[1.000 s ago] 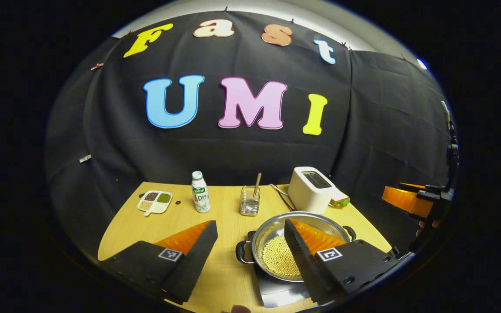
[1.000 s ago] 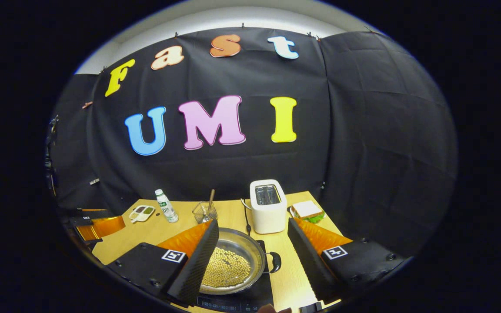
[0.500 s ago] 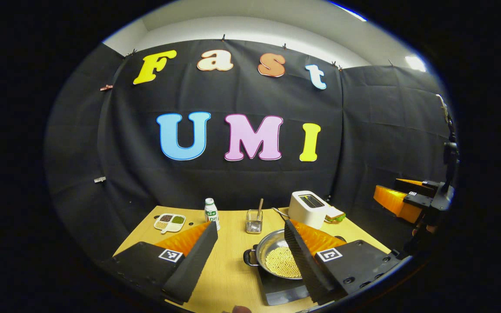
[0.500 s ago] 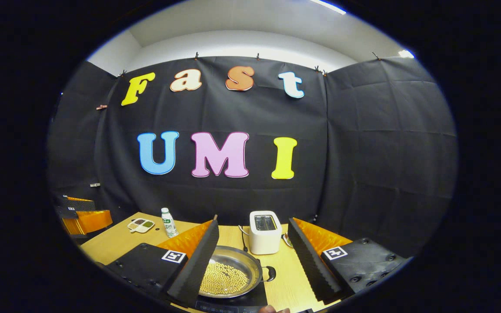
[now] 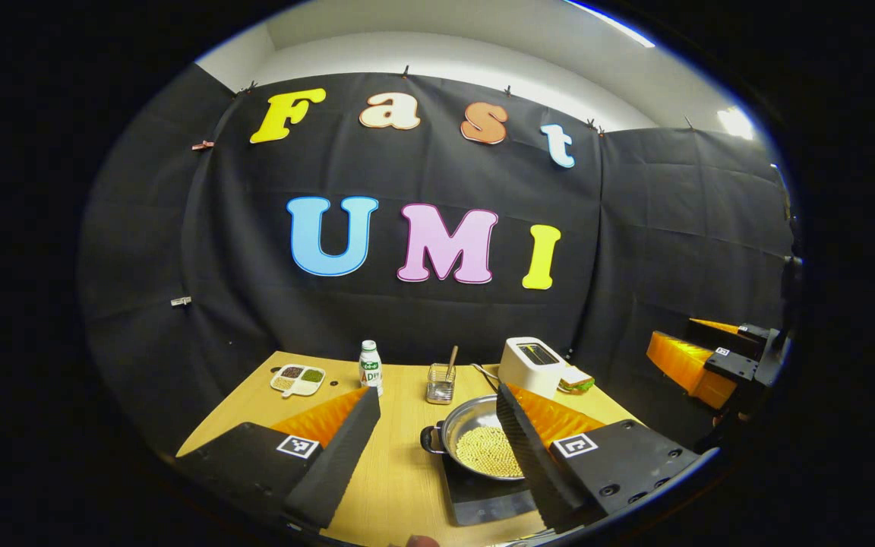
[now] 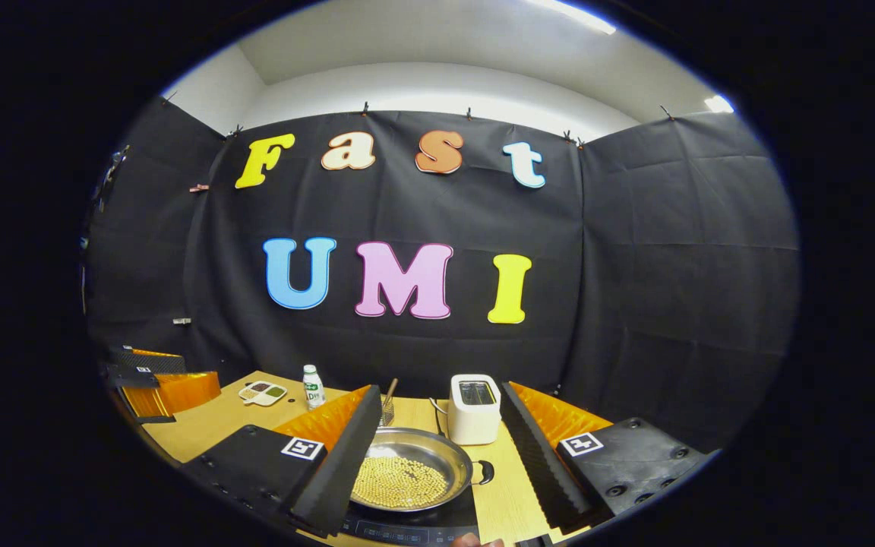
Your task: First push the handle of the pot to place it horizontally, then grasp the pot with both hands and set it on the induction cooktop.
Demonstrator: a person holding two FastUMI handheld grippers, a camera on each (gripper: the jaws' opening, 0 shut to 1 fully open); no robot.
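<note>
Along the counter's (image 5: 399,486) far edge stand a divided dish (image 5: 298,378) of grains toward the left corner, a small white bottle (image 5: 369,366), a clear glass holder (image 5: 440,384) with a stick, a white toaster (image 5: 533,366), and a sandwich (image 5: 576,381) at the right corner.

Bare wooden tabletop (image 5: 399,479) at 9 o'clock of steel bean-filled pot (image 5: 475,444); white toaster (image 5: 530,366) and clear glass utensil cup (image 5: 440,382) crowd 12 o'clock.

Left gripper view from left of the pot (image 5: 483,444), right gripper view from its right, both raised, facing the back wall, sharing the tabletop (image 5: 407,486).
</note>
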